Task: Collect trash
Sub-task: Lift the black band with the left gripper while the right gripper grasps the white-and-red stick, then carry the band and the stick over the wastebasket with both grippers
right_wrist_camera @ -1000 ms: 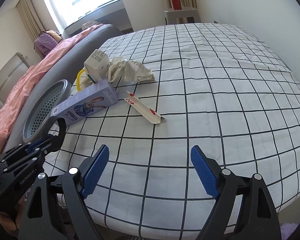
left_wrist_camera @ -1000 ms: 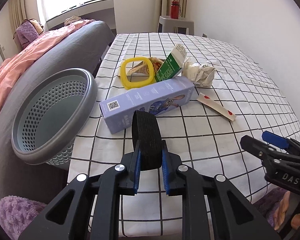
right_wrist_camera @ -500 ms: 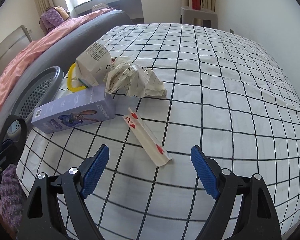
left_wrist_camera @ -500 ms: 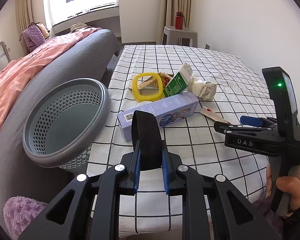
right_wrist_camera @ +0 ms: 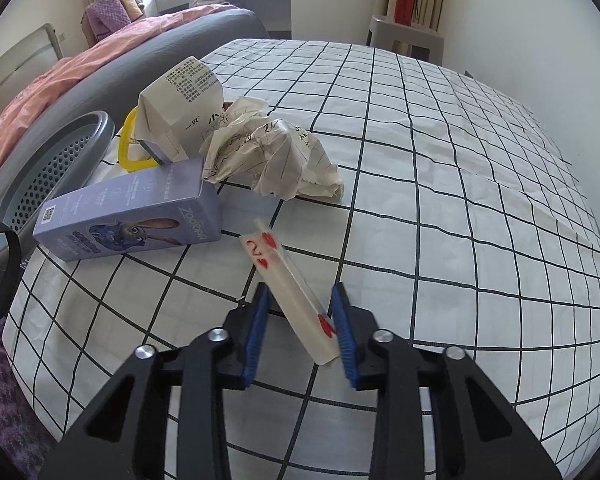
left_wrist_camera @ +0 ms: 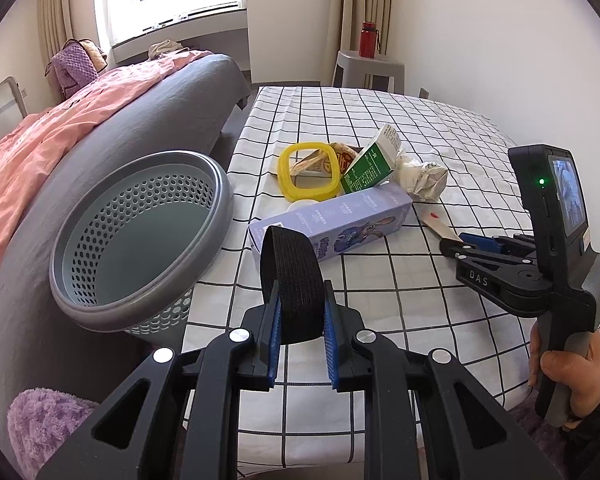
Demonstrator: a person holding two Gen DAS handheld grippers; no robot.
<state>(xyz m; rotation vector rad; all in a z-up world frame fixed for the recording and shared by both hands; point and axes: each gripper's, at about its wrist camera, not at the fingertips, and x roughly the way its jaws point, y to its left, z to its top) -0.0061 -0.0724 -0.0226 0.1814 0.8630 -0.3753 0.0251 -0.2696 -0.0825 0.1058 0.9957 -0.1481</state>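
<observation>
Covering: a white cloth with a black grid spreads over the table (left_wrist_camera: 400, 120), which carries all the trash.
Bed: a grey bed (left_wrist_camera: 112, 128) with a pink blanket runs along the table's left side.
Basket: a grey perforated basket (left_wrist_camera: 140, 240) sits tilted between bed and table edge, its mouth facing the camera and its rim touching the cloth.
Box: a lilac carton (right_wrist_camera: 132, 216) printed with a cartoon rabbit lies on its side near the table's left edge.
Carton: a green and white carton (left_wrist_camera: 374, 164) leans just behind the box, beside a yellow ring (left_wrist_camera: 308, 172) and a food wrapper.
Paper: a crumpled white sheet (right_wrist_camera: 276, 156) with scribbled writing lies next to the carton.
Card: a folded white playing card (right_wrist_camera: 296, 292) with red hearts and a red 2 lies flat on the cloth, just right of the box, slanted toward the camera.
Right gripper (right_wrist_camera: 300, 328): fingers narrowed around the near end of the card, the right finger touching its edge, a small gap at the left one; the tips rest low at the cloth.
Left gripper (left_wrist_camera: 300, 332): fingers closed on a black strap loop (left_wrist_camera: 292, 272), held above the near table edge beside the basket.
</observation>
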